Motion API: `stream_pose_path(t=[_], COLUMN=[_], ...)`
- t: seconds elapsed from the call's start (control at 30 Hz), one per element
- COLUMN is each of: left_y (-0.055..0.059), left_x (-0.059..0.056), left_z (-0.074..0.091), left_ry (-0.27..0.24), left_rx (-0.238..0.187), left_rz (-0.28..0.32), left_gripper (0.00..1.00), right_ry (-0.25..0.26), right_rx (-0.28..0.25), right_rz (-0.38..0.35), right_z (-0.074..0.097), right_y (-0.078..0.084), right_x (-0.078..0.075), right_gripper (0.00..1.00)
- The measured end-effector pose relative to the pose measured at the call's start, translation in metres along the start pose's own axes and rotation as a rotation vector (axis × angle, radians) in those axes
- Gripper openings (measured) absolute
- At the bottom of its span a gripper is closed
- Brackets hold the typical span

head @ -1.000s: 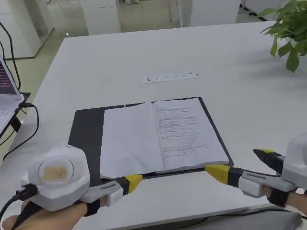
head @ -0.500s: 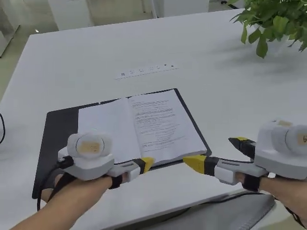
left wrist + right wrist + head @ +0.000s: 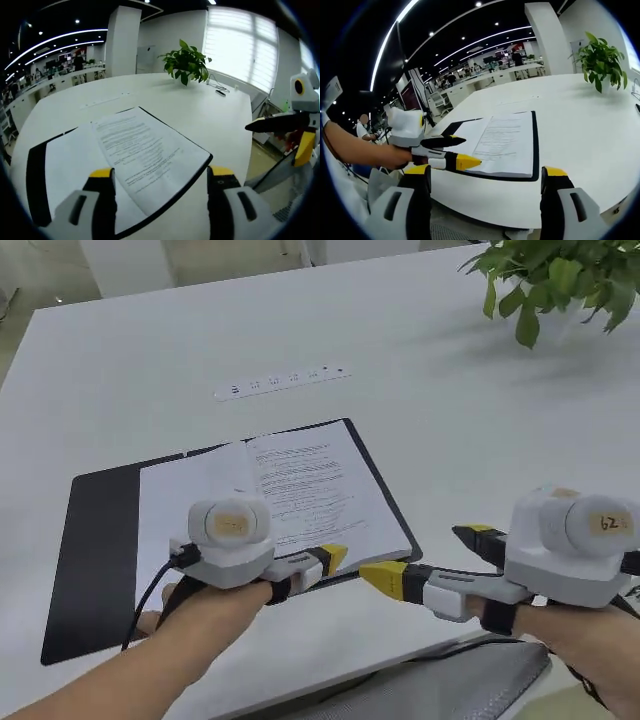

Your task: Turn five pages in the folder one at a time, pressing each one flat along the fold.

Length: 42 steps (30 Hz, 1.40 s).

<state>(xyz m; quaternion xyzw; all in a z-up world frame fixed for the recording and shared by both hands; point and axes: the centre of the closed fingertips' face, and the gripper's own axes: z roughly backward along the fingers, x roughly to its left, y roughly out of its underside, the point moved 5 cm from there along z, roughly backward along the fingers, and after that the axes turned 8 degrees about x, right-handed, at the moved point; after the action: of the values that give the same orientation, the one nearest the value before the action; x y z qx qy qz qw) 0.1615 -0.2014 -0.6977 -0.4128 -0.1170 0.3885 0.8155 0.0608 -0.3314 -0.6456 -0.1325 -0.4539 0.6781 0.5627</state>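
Note:
The folder [image 3: 100,570] lies open on the white table, with a black cover, a blank left page [image 3: 170,510] and a printed right page [image 3: 310,485]. My left gripper [image 3: 326,560] is open and hovers at the front edge of the printed page; in the left gripper view [image 3: 161,175] the page's near corner [image 3: 195,160] lies between the jaws. My right gripper [image 3: 425,556] is open too, just off the folder's front right corner, holding nothing. From the right gripper view [image 3: 485,172], the folder [image 3: 505,140] and the left gripper [image 3: 455,152] lie ahead.
A potted plant [image 3: 550,280] stands at the back right. A white power strip [image 3: 280,383] is set in the table behind the folder. A grey fabric thing [image 3: 430,685] sits below the table's front edge.
The head camera has swung, shifting the whole picture left. My left gripper has moved right and forward to the printed page's front edge. The right gripper stays near the folder's front right corner.

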Motion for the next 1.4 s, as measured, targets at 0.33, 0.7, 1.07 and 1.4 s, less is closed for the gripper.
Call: stream_pose_path(t=[0.33, 0.7, 1.07, 1.4], left_y=[-0.003, -0.001, 0.011, 0.014], left_x=[-0.014, -0.020, -0.025, -0.016], left_z=[-0.040, -0.070, -0.089, -0.087], left_ry=[0.002, -0.017, -0.089, -0.099], left_rx=[-0.014, -0.014, -0.065, -0.127], left_rz=[0.009, 0.017, -0.045, -0.042], left_gripper=[0.70, 0.69, 0.68, 0.54], right_ry=[-0.025, -0.055, -0.064, -0.063], right_rx=[-0.009, 0.011, 0.020, 0.036], right_rz=[-0.047, -0.078, -0.124, -0.148], right_z=[-0.002, -0.009, -0.011, -0.014], right_y=[-0.003, 0.000, 0.005, 0.009], right_x=[-0.003, -0.008, -0.015, -0.022], right_gripper=[0.88, 0.86, 0.84, 0.83])
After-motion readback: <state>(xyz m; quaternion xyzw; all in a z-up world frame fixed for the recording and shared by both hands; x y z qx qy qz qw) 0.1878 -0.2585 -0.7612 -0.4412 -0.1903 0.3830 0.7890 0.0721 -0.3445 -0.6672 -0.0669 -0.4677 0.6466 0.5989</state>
